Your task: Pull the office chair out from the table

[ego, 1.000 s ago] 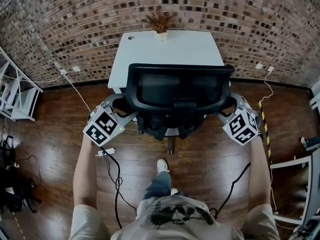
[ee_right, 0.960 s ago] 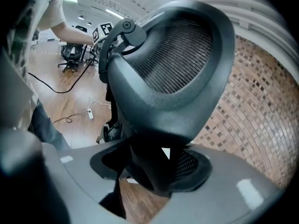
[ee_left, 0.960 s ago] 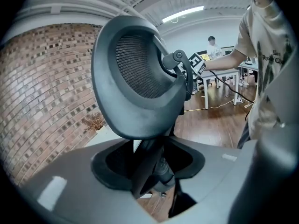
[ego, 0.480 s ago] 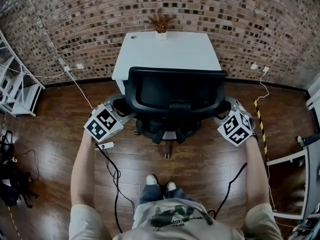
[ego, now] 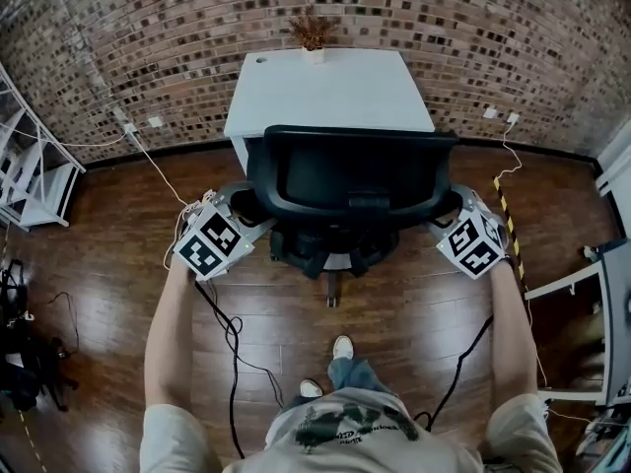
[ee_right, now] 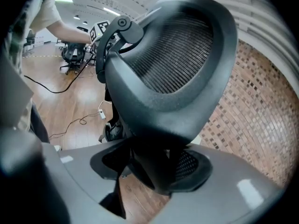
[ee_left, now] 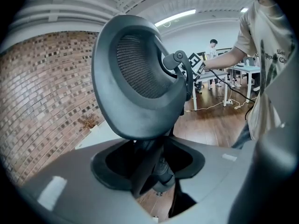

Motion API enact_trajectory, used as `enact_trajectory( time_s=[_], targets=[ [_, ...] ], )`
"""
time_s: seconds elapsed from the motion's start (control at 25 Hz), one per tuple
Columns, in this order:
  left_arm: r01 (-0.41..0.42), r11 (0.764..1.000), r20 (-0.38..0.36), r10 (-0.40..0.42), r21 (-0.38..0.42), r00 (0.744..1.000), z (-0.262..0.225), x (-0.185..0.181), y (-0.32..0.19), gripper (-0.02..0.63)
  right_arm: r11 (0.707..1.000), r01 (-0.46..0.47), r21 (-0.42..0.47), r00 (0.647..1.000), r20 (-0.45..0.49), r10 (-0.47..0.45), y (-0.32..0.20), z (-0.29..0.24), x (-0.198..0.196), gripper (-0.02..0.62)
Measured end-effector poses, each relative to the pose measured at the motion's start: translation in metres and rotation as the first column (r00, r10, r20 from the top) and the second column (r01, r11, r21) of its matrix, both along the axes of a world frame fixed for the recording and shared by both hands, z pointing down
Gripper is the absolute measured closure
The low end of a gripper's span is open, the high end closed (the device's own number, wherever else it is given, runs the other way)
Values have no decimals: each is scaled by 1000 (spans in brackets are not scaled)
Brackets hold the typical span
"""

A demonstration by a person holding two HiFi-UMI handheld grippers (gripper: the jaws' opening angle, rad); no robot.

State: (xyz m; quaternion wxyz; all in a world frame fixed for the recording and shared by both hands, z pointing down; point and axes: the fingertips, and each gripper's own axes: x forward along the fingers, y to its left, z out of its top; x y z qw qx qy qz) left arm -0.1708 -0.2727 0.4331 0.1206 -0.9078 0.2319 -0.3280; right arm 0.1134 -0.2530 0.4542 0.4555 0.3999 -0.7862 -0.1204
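The black mesh-backed office chair (ego: 350,180) stands on the wood floor just in front of the white table (ego: 330,92), its back towards me. My left gripper (ego: 240,205) is shut on the chair's left armrest, and my right gripper (ego: 455,208) is shut on the right armrest. In the left gripper view the grey jaws of the left gripper (ee_left: 149,169) close round the dark armrest below the chair back (ee_left: 140,78). The right gripper view shows the same: the right gripper (ee_right: 154,171) grips under the chair back (ee_right: 173,73).
A dried plant (ego: 312,30) stands at the table's far edge against the brick wall (ego: 148,28). White shelves (ego: 30,180) stand at the left and another white desk (ego: 592,284) at the right. Cables (ego: 232,333) trail over the floor by my feet.
The chair and both grippers have come back from the table towards me. The chair back no longer overlaps the tabletop. My feet have stepped backwards.
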Motion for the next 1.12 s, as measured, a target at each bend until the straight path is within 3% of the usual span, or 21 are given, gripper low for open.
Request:
enact_trajectory(
  time_s=[0.72,1.12],
  targets=[
    [-37,999,-2,37,3,999,2,-23,135,391,1000,-30,-4,1000,-5,30,141,2,-23,330],
    [-5,1000,4,5,9,1000,3,-27,157,385,999,2,38,1000,-1,-2,164,3,-26,328]
  ],
)
